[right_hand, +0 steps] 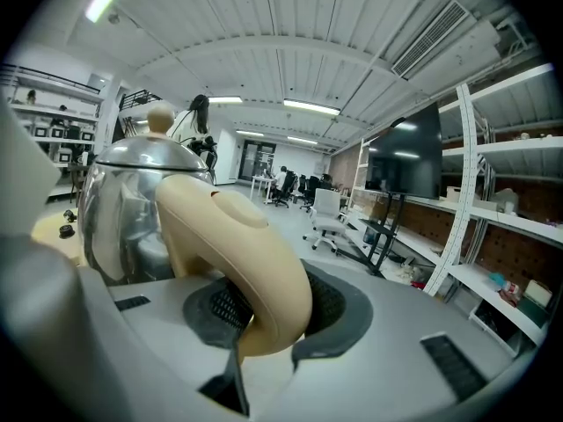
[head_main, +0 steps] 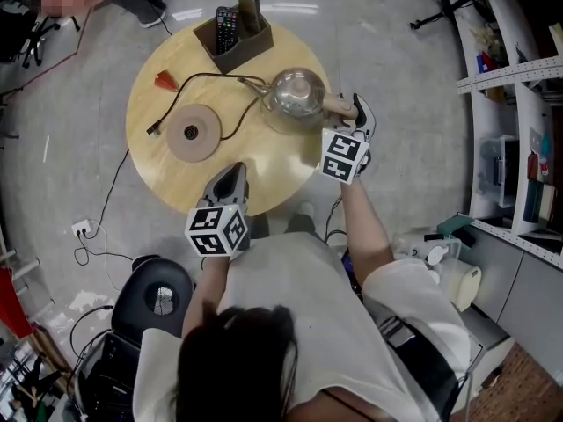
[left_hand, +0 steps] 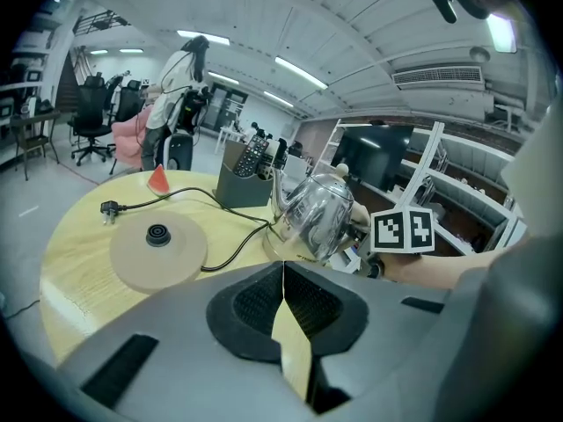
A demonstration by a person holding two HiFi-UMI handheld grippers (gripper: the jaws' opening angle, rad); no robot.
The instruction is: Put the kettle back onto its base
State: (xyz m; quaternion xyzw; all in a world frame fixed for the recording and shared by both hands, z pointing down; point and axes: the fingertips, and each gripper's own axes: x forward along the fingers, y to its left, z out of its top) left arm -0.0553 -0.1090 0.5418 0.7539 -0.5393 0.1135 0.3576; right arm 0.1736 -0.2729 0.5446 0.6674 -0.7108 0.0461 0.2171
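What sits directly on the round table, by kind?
kettle: 1
kettle base, with cord: 1
holder box: 1
small red piece: 1
Total: 4

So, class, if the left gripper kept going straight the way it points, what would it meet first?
Probably the wooden tabletop: the left gripper, jaws together, tilts down at it, just short of the black cord between base and kettle. Depth is unclear.
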